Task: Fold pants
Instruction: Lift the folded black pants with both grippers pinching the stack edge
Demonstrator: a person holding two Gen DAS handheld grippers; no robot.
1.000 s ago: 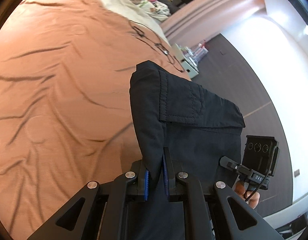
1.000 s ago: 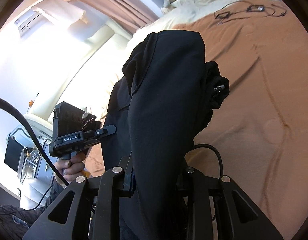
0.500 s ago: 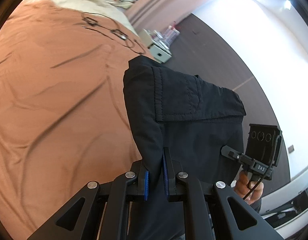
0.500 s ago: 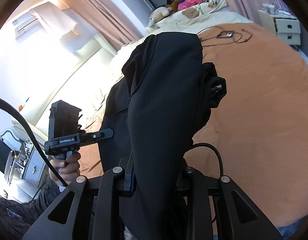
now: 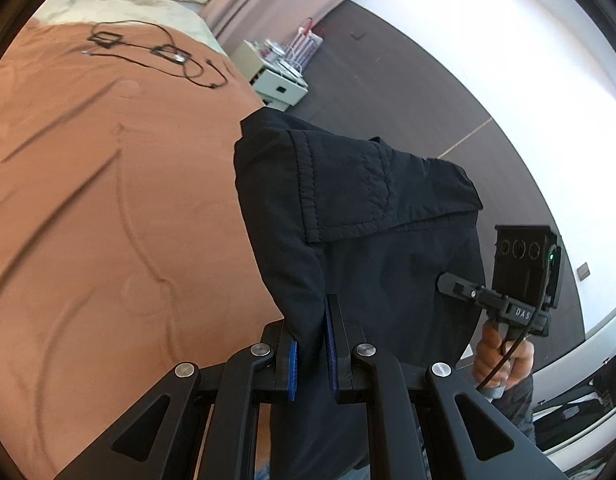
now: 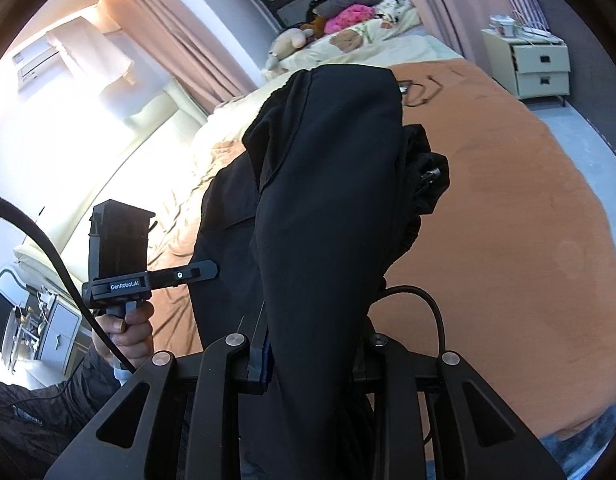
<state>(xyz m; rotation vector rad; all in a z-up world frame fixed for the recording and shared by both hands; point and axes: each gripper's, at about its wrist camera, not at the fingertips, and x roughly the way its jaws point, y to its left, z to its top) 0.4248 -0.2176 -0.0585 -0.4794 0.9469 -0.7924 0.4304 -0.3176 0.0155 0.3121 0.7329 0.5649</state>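
Left wrist view: left tool (image 5: pixel 311 354), blue-padded, clamped on a stitched hem of the dark woven pants (image 5: pixel 360 216), held above the rust-brown bed (image 5: pixel 108 208). Right tool (image 6: pixel 308 356) pinches a thick bunched fold of them.
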